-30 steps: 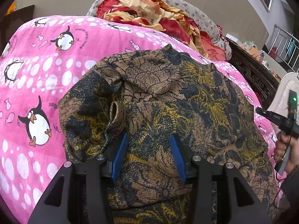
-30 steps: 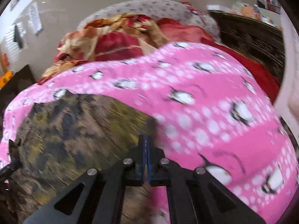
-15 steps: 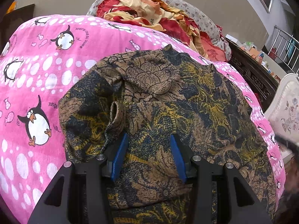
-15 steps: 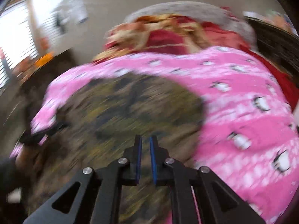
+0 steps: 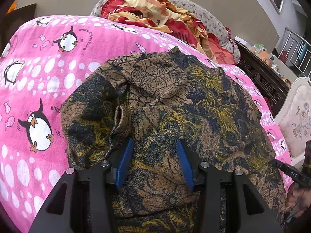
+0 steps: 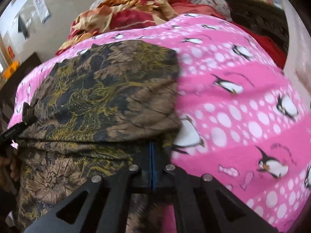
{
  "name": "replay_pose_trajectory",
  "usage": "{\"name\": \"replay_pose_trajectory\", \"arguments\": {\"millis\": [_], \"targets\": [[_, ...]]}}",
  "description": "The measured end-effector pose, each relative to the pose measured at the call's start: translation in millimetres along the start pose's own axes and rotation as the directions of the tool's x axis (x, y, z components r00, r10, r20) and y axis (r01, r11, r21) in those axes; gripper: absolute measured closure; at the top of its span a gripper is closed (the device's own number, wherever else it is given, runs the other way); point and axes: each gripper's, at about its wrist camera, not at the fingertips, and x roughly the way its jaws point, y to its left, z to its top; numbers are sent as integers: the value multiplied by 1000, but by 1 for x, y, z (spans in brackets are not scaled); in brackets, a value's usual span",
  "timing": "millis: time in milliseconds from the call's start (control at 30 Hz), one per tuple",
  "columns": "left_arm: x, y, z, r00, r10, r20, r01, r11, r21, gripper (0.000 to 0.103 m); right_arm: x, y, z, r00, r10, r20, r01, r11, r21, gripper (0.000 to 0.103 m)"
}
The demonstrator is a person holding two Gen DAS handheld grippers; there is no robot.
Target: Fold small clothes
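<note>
A brown, navy and yellow floral garment (image 5: 175, 112) lies spread on a pink penguin-print blanket (image 5: 38, 81). My left gripper (image 5: 154, 155) is open, its blue pads hovering over the garment's near middle. In the right wrist view the same garment (image 6: 101, 89) lies left of centre on the blanket (image 6: 243, 106). My right gripper (image 6: 152, 151) has its blue pads pressed together at the garment's near right edge, where a fold of cloth lies over the fingertips. The right gripper's body shows at the left wrist view's right edge (image 5: 291, 172).
A heap of red and cream bedding (image 5: 155, 13) lies at the far end against a grey flowered pillow (image 5: 210, 19). Dark carved wooden furniture (image 5: 260, 77) and a white padded chair (image 5: 297, 116) stand on the right.
My right gripper swung left, opened slightly, then dropped to the garment's near right edge and closed there. It came back into the left wrist view. The left gripper stayed still.
</note>
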Motion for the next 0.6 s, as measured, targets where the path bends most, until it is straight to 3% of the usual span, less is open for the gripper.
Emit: {"name": "replay_pose_trajectory", "arguments": {"millis": [167, 267, 367, 433, 533, 600], "targets": [[-1, 1, 0, 1000, -8, 2, 8, 1000, -7, 77, 0, -11, 7, 999, -31, -5, 31, 999, 10, 103], [-1, 0, 0, 1000, -1, 1, 1, 1000, -2, 77, -18, -2, 15, 996, -61, 63, 61, 998, 6, 101], [-1, 0, 0, 1000, -4, 2, 4, 1000, -4, 77, -24, 19, 27, 993, -32, 110, 37, 998, -42, 98], [-1, 0, 0, 1000, -7, 3, 7, 1000, -6, 77, -13, 25, 33, 995, -33, 97, 38, 998, -45, 94], [-1, 0, 0, 1000, -13, 4, 13, 1000, -10, 77, 22, 12, 23, 996, -87, -34, 86, 996, -31, 94], [-1, 1, 0, 1000, -13, 4, 13, 1000, -10, 77, 19, 7, 19, 999, -49, 6, 50, 999, -18, 94]]}}
